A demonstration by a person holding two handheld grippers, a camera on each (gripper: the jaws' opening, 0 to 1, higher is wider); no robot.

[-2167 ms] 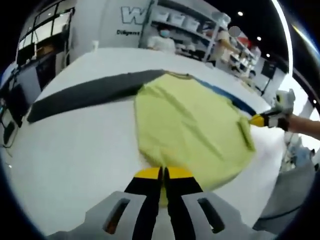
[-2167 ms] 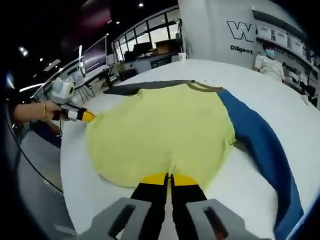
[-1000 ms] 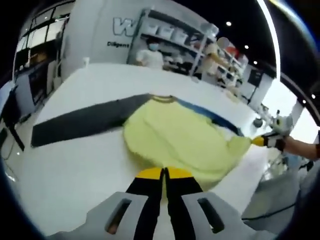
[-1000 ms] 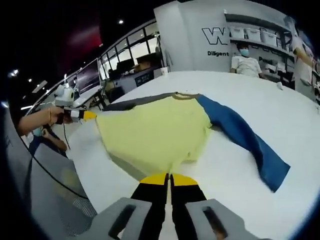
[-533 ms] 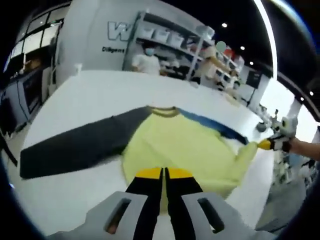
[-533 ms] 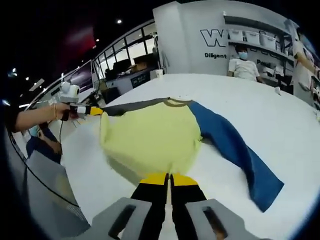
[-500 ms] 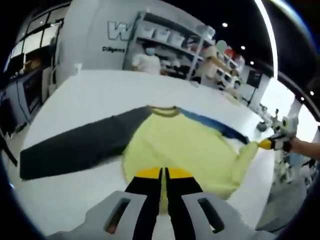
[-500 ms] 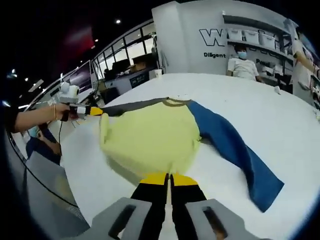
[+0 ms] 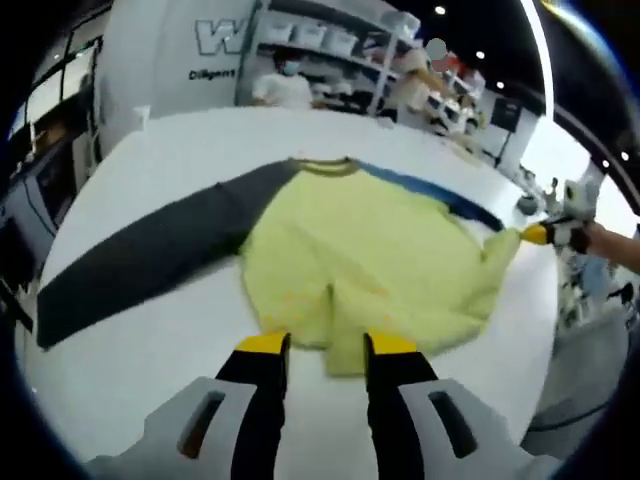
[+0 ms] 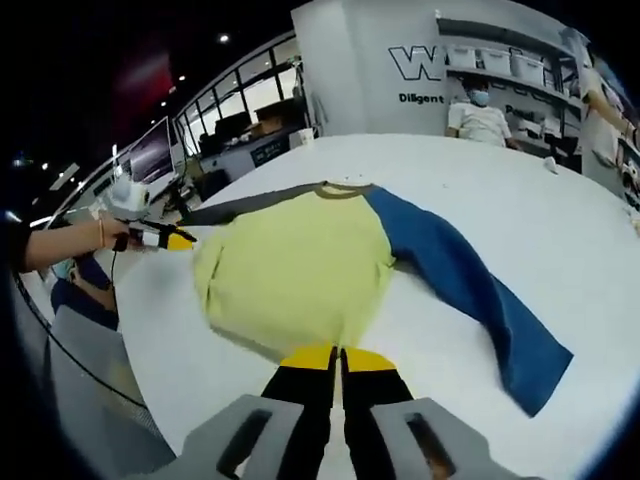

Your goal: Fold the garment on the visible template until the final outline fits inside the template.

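The white desk [image 9: 150,300] carries everything here, and spread across it lies the garment [image 9: 370,250], a long-sleeved top with a yellow-green body, lying flat with its collar pointing away from the person. I can't make out any template outline on the desk surface, so how the cloth sits against it is a guess.

Progress, as I judge it: barely started. No fold shows yet. The dark grey sleeve [image 9: 140,260] runs straight out to one side, and the blue sleeve [image 10: 470,290] stretches out to the other, both fully extended. Both sleeves and the body are left to fold in.

Now the tools. The left tool [image 9: 325,350] has its 2 jaws parted, hovering over the near hem with nothing between them. The right tool [image 10: 340,358] has its jaws pressed together right at the hem edge; it looks clamped on the garment, pinching that corner.

Containers: bins sit on the far shelves [image 10: 520,70], contents too small to tell.
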